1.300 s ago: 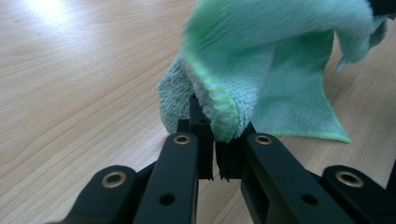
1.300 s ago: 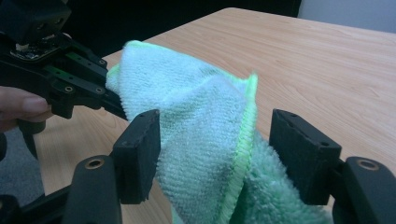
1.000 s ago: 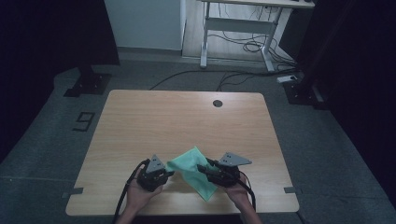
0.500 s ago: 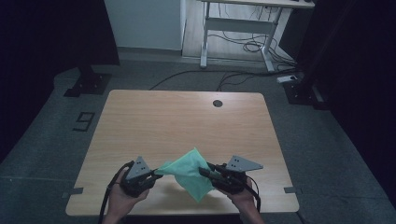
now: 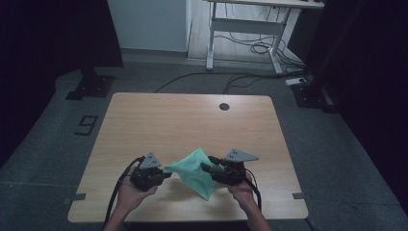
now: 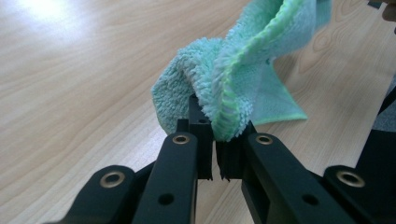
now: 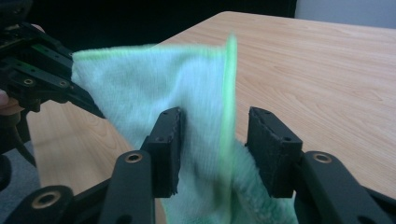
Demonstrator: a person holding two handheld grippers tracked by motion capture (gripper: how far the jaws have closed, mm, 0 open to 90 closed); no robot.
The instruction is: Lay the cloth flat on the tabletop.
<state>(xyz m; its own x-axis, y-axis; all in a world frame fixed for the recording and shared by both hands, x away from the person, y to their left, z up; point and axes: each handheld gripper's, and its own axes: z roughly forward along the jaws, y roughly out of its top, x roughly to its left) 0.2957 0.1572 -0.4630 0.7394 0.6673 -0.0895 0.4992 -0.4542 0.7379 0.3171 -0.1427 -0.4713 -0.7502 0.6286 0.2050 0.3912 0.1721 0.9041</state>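
1. The cloth [image 5: 193, 166], a green terry rag with a bright stitched hem, hangs stretched between my two grippers over the near part of the table [image 5: 159, 120]; its lower corner droops toward the wood on the near side.
2. My left gripper [image 5: 163, 174] has its jaws pressed together on one corner of the cloth. In the left gripper view the hem [image 6: 229, 100] is bunched and pinched between the pads, the rest of the fabric billowing away from them.
3. My right gripper [image 5: 207, 168] sits at the cloth's opposite side. Its jaws have just been opening: in the right gripper view the pads stand apart with the cloth [image 7: 154, 93] between them, the fabric lying against one pad [image 7: 169, 144] and clear of the other.
4. That same view picks up the left gripper [image 7: 88, 106] farther off, clamped on the far corner.
5. My hands [image 5: 132, 190] come in from the table's near edge, cables trailing from both tools.
6. Beyond the cloth the tabletop runs bare wood to a dark round grommet [image 5: 223, 106] near the far edge.
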